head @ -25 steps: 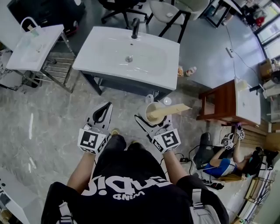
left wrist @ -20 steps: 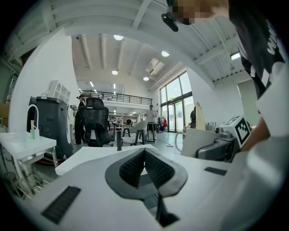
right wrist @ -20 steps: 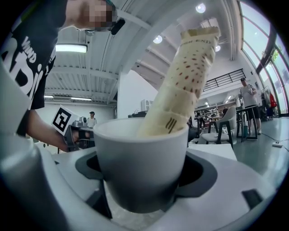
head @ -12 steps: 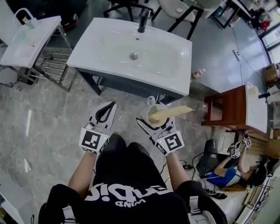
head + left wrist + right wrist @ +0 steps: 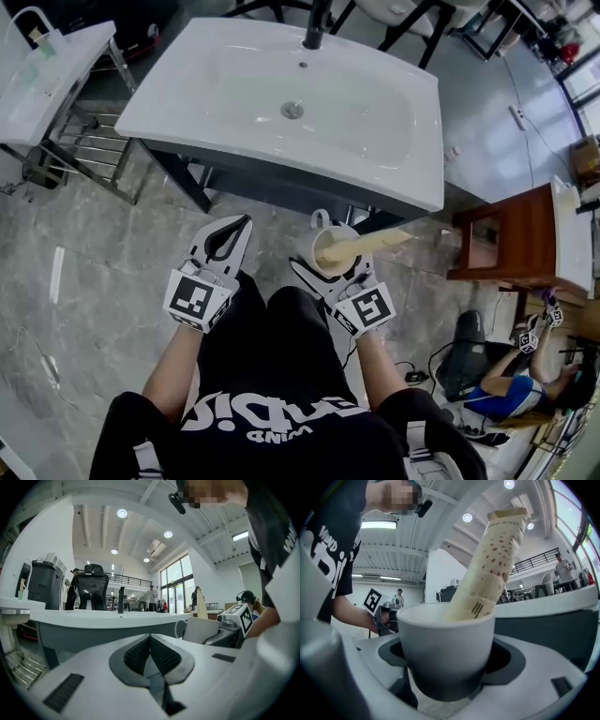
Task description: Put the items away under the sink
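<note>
Before the washbasin: the white rectangular ceramic washbasin (image 5: 187, 103) is seen larger and closer to both grippers than a second ago, so ground has been closed on it.
Right gripper (image 5: 328, 265): clamped round the white ceramic mug (image 5: 445, 644), out of which a cream, brown-speckled tube (image 5: 487, 564) leans; the hold is unchanged.
Left gripper (image 5: 236, 228): jaws pressed together with nothing between them, carried beside the right one as before.
Task's thing: mug and tube are held in the air, near the dark grey cabinet front (image 5: 272, 178) below the basin, not yet stowed.
Meaning: the carry is judged almost done; lowering under the basin remains.
Risk: the loose tube could be tipped out if the mug is tilted.
</note>
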Motion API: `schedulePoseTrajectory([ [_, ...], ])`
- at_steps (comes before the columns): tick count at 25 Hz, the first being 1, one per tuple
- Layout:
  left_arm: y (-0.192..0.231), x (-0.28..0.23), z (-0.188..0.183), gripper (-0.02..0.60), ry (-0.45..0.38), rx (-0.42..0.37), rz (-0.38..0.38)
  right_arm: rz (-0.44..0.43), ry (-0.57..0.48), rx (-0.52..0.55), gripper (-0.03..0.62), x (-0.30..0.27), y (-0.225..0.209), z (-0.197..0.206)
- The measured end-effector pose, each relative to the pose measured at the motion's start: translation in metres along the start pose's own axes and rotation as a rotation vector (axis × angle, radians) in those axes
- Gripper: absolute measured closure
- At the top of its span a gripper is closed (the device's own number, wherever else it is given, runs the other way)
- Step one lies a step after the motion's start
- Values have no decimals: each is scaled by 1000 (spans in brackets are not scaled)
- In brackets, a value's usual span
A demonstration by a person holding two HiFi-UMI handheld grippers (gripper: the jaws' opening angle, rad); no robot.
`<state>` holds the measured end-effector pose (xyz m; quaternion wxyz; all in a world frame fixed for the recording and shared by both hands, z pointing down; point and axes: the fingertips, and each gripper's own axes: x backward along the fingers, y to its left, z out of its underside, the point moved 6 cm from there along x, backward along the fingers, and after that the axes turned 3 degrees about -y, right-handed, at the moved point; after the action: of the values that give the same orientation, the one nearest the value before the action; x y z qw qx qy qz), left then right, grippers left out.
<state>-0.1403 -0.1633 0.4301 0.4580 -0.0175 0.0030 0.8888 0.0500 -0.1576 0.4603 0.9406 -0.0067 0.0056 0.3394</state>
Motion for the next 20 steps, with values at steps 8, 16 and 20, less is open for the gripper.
schedulePoseTrajectory([
  [8,15,-15,102,563,13,14,32,-17,-3,3,125,-26,-6,101],
  [16,19,-11,161,563,-29,11,36,-17,-9,6,125,-39,-3,160],
  [20,20,-5,180,563,-37,14,37,-16,-3,7,125,-46,-2,178],
])
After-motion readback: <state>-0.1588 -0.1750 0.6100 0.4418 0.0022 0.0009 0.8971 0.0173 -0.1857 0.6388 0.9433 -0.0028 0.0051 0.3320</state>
